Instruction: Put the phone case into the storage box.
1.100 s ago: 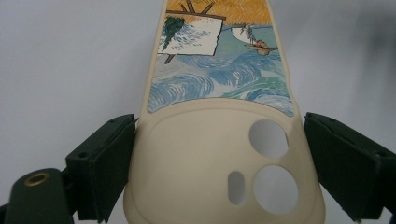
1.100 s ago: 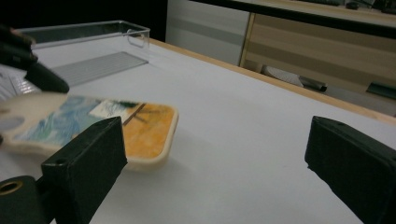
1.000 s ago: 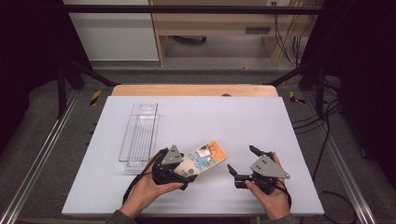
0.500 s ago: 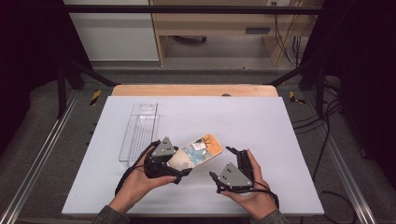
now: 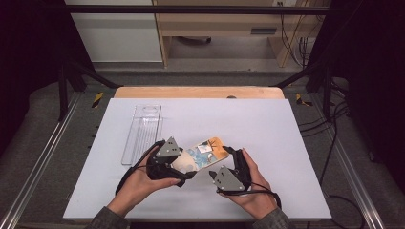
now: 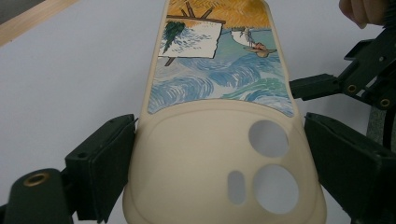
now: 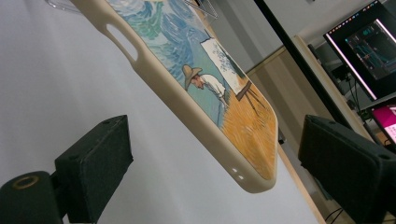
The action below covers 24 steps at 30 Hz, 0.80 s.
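A cream phone case (image 5: 203,151) with a painted blue and orange scene hangs just above the white table. My left gripper (image 5: 187,164) is shut on its camera-hole end; in the left gripper view both pads press the case (image 6: 219,116) at its sides. My right gripper (image 5: 220,162) sits at the case's right side. Its jaws have just been closing a little. In the right gripper view the orange corner of the case (image 7: 243,135) lies between the two pads (image 7: 95,163) without touching either. The right gripper (image 6: 359,79) also shows at the right of the left gripper view.
A clear plastic tray (image 5: 142,133) lies on the white table top (image 5: 267,124), behind and left of the left hand. A wooden strip (image 5: 198,92) runs along the table's far edge. Lit monitors (image 7: 369,42) stand beyond the table.
The right hand has moved left to the case, and its jaws now straddle the case's corner. The left hand has raised the case a little.
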### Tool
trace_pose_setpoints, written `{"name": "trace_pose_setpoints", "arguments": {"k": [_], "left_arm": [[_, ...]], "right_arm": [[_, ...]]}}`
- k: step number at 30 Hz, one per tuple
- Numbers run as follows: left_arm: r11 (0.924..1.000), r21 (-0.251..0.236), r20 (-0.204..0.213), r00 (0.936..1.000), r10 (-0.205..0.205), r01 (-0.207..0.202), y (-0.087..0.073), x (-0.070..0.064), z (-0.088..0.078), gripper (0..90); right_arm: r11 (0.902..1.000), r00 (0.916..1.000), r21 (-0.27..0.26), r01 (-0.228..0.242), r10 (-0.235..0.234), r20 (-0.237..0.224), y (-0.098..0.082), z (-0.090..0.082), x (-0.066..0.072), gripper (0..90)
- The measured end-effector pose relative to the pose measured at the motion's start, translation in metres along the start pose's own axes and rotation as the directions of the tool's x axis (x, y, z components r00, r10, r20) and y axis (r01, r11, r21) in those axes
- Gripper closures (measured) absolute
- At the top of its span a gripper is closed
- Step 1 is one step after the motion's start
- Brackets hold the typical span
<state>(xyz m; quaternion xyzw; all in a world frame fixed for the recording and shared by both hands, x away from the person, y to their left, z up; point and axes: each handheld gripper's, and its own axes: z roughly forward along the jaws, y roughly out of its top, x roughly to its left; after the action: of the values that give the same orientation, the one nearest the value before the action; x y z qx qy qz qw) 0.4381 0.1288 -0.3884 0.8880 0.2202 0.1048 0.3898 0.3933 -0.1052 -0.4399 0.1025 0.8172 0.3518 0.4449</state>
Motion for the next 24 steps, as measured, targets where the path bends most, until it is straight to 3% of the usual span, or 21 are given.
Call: {"name": "trace_pose_setpoints", "arguments": {"k": [11, 24], "left_arm": [[0.9999, 0.017, -0.001, 1.0, 0.003, -0.003, 0.003, 0.0009, -0.0058, 11.0], [0.9998, 0.015, 0.006, 0.9999, 0.01, -0.01, 0.0059, -0.0007, -0.0067, 10.9]], "right_arm": [[0.9979, 0.9979, -0.011, 0.064, -0.064, 0.011, 0.0065, 0.001, 0.0027, 17.4], [0.9957, 0.9958, -0.021, 0.09, -0.089, 0.017, 0.0057, -0.0001, 0.0043, 26.6]]}}
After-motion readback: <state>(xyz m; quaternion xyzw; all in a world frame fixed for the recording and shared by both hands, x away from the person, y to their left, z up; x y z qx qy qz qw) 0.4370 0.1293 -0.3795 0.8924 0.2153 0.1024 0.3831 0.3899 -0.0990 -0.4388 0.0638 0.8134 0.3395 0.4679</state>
